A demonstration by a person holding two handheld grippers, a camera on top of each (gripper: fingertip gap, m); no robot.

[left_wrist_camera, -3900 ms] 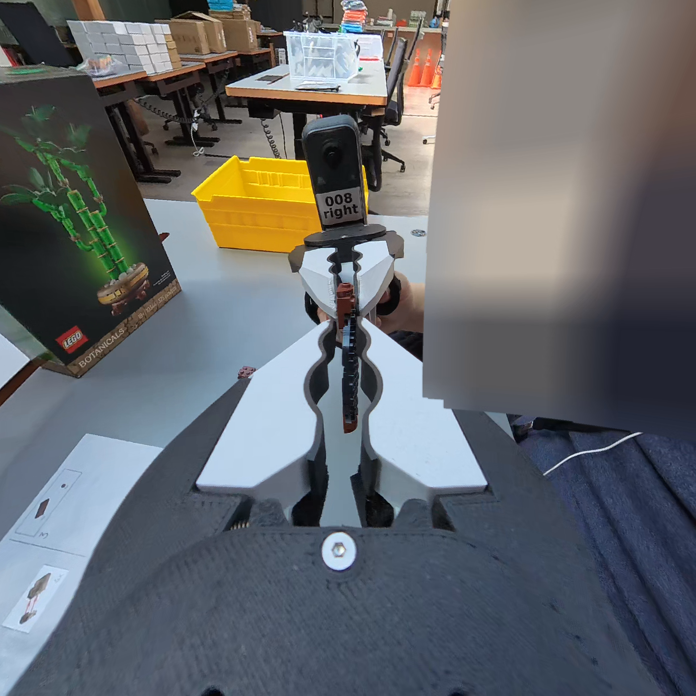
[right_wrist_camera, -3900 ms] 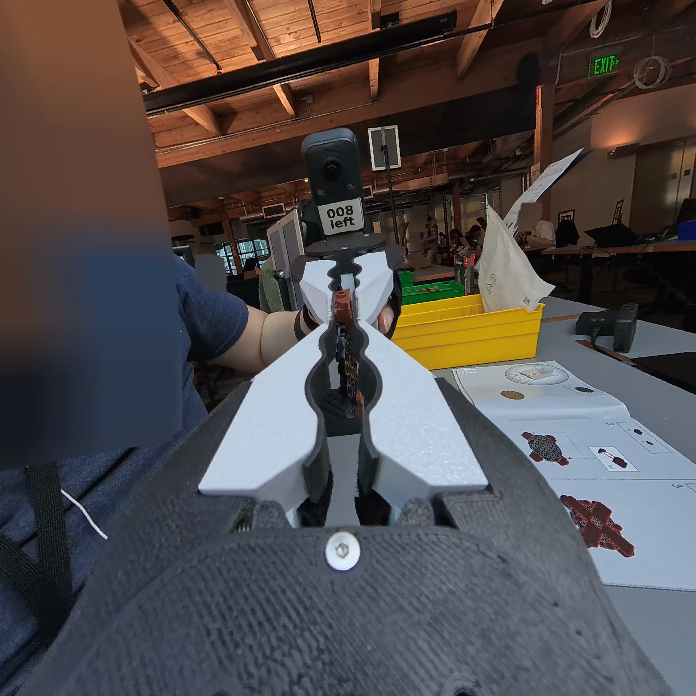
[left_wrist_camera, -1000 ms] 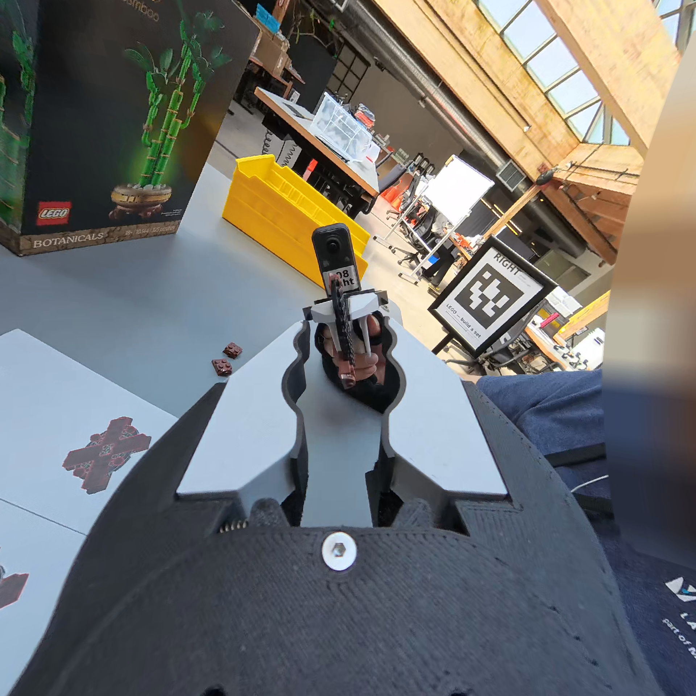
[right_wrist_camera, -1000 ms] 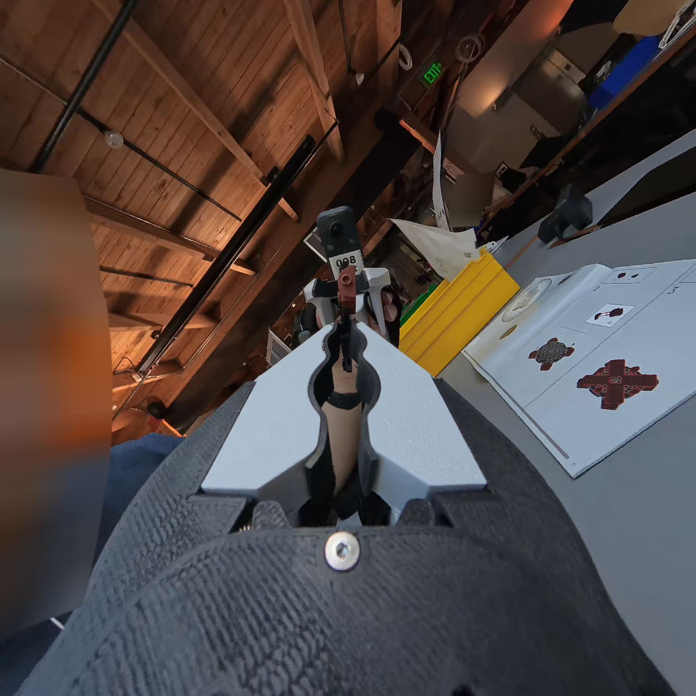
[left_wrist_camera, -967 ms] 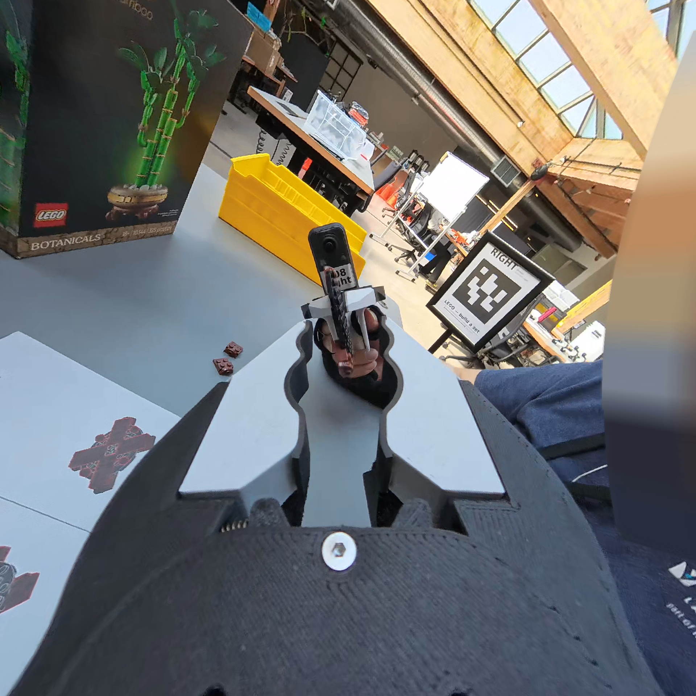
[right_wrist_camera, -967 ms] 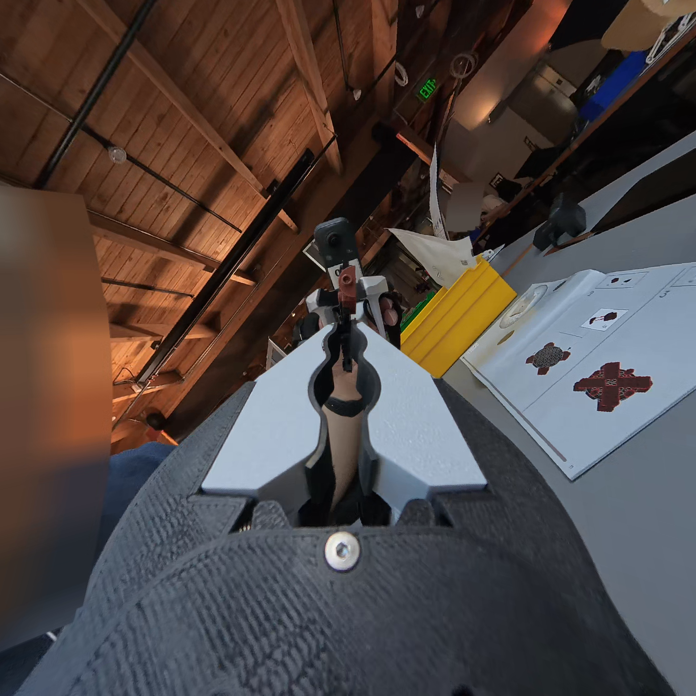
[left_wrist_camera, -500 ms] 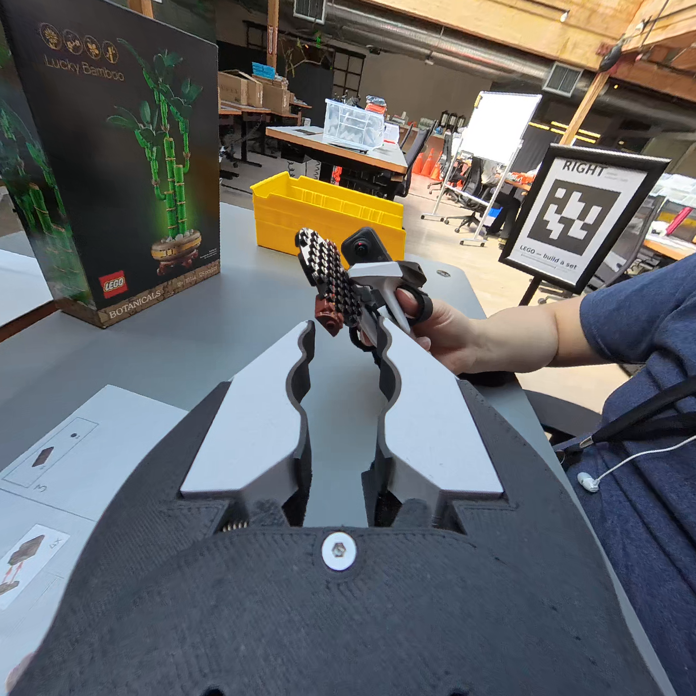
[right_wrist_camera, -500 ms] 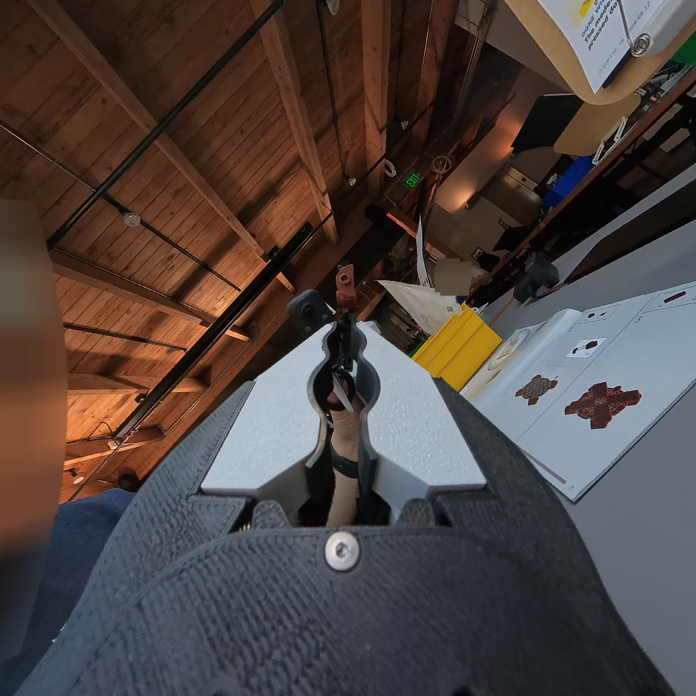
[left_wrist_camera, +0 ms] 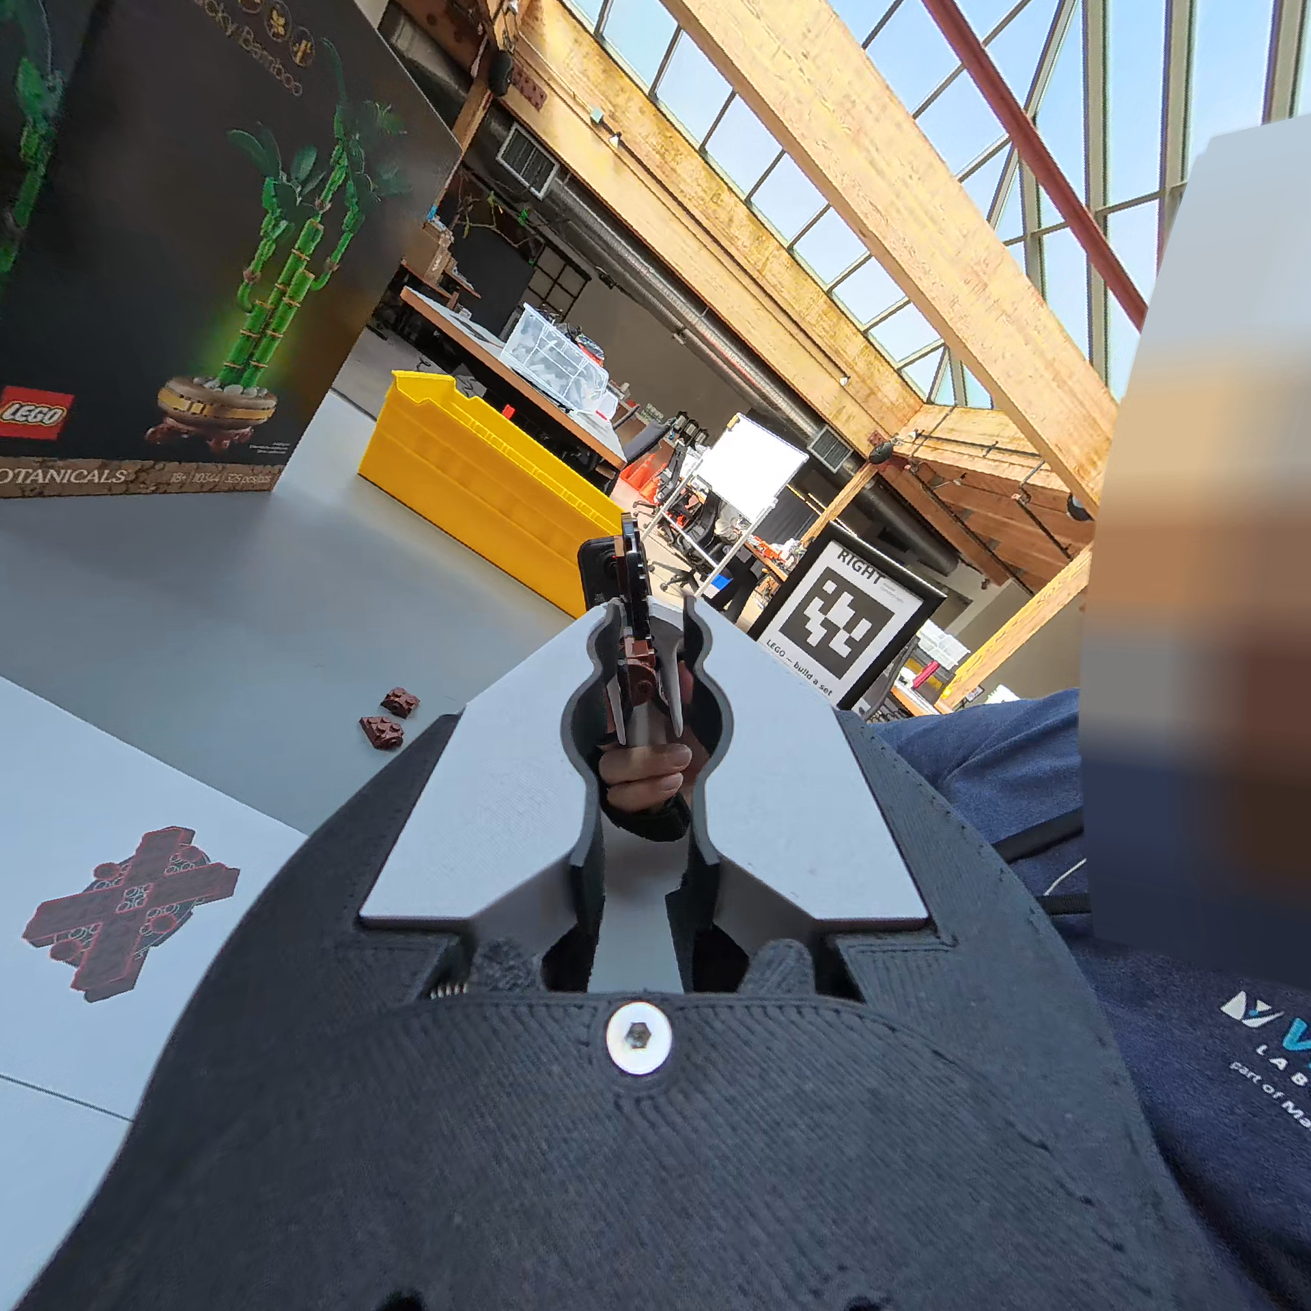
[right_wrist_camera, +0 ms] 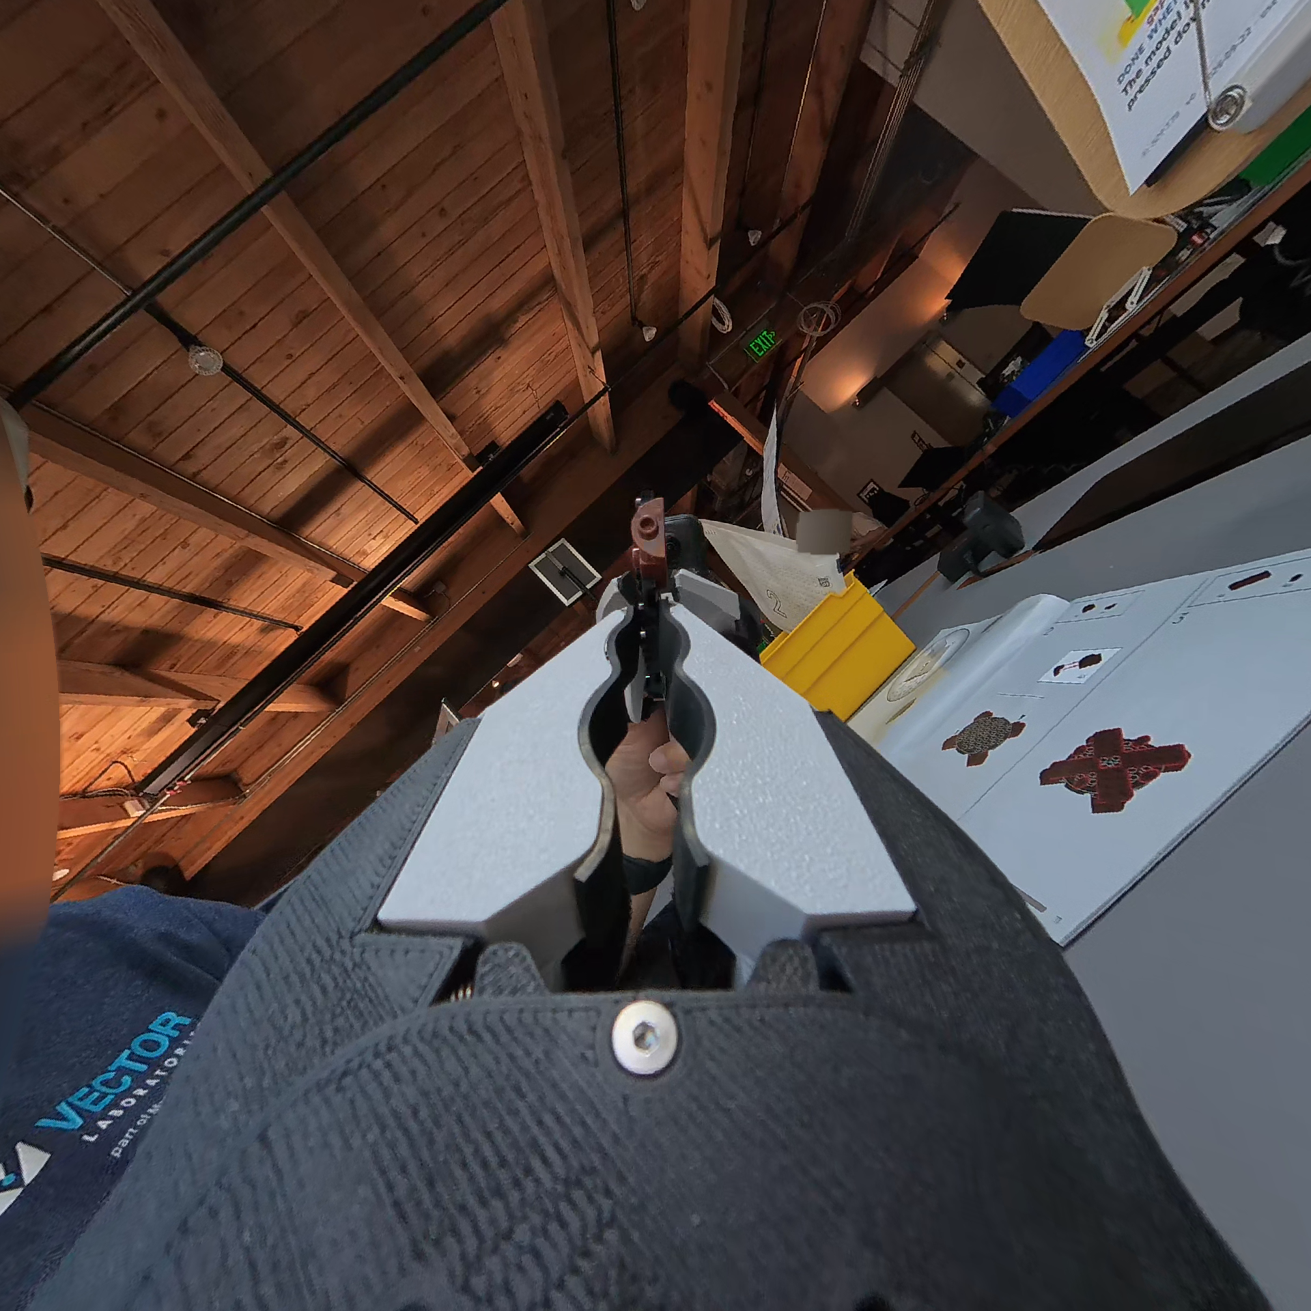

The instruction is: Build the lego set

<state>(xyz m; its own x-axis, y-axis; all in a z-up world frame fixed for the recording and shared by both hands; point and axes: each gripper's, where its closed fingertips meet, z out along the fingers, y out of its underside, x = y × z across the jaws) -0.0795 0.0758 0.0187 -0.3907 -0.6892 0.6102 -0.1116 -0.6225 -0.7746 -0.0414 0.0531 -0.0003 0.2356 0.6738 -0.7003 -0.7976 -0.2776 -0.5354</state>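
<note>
My right gripper [right_wrist_camera: 649,611] is shut on a black round studded plate [right_wrist_camera: 647,642], held edge-on and up off the table. A reddish-brown piece [right_wrist_camera: 649,539] is stuck on the plate's far end. In the left wrist view the same plate [left_wrist_camera: 633,567] and brown piece [left_wrist_camera: 636,667] stand between the tips of my left gripper [left_wrist_camera: 645,613]. The left jaws are partly open on either side, with gaps showing. The right gripper's fingers [left_wrist_camera: 672,699] and the hand holding it face me just behind.
Two loose brown pieces [left_wrist_camera: 390,716] lie on the grey table beside the open instruction booklet [left_wrist_camera: 106,851], which also shows in the right wrist view [right_wrist_camera: 1135,745]. A yellow bin [left_wrist_camera: 482,489], the set box [left_wrist_camera: 177,248] and a framed sign [left_wrist_camera: 844,624] stand farther off. The person's torso is close. Across from one pair of fingers to the other is roughly 6 cm.
My left gripper let go of the plate, opened wide and swung aside. It is now back facing the right gripper with narrower jaws around the plate. The right gripper kept hold throughout.
</note>
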